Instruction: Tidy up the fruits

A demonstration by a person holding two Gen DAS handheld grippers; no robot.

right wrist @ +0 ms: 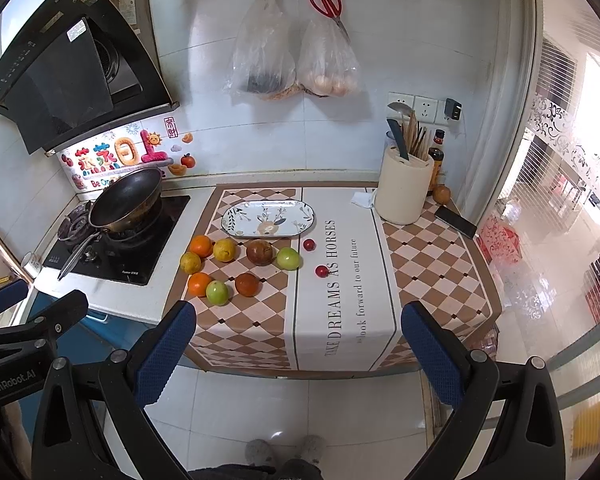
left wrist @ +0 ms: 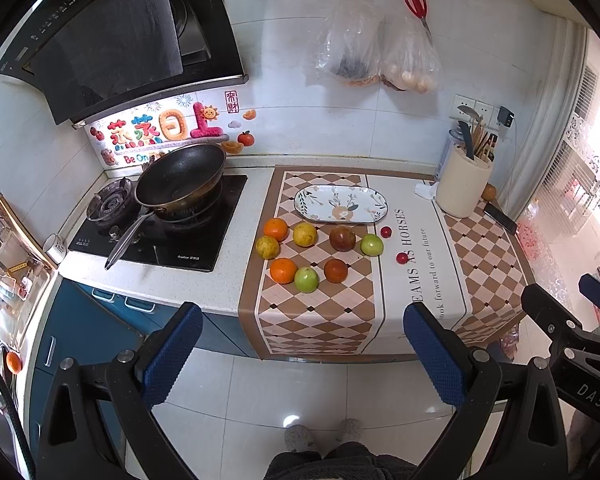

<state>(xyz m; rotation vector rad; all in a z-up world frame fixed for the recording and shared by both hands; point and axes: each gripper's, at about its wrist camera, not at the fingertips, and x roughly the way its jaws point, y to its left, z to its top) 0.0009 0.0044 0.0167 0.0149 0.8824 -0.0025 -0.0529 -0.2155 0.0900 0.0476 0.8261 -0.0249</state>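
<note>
**Inspector A:** Left wrist view is recorded first. The left tongs [left wrist: 302, 344] are seen spread wide with nothing between the blue pads, held back from the table [left wrist: 188, 280] edge above the floor. The right tongs [right wrist: 298, 340] are likewise spread and empty. Nothing has yet been placed on the oval white ceramic plate with the leaf and deer print [left wrist: 340, 204], which lies on the brown checked table runner [left wrist: 320, 320].

**Inspector B:** Noted. The fruits are found loose on the runner just in front of the plate: two round oranges [left wrist: 276, 229], two yellow citrus fruits [left wrist: 305, 234], two green apples [left wrist: 371, 244], two dark reddish-brown round fruits [left wrist: 342, 238], and two small red cherry tomatoes [left wrist: 386, 232] set slightly apart to the right.

**Inspector A:** Risks are judged as follows. Round fruit may be rolled off the table edge if nudged by a pad during approach, since the pieces lie close together. The small tomatoes may be crushed or squirted out by an off-centre pinch. The shallow plate rim may let stacked fruit roll out.

**Inspector B:** Concurred. The black wok [left wrist: 180, 178] on the stove is well apart and is not judged a hazard.
</note>
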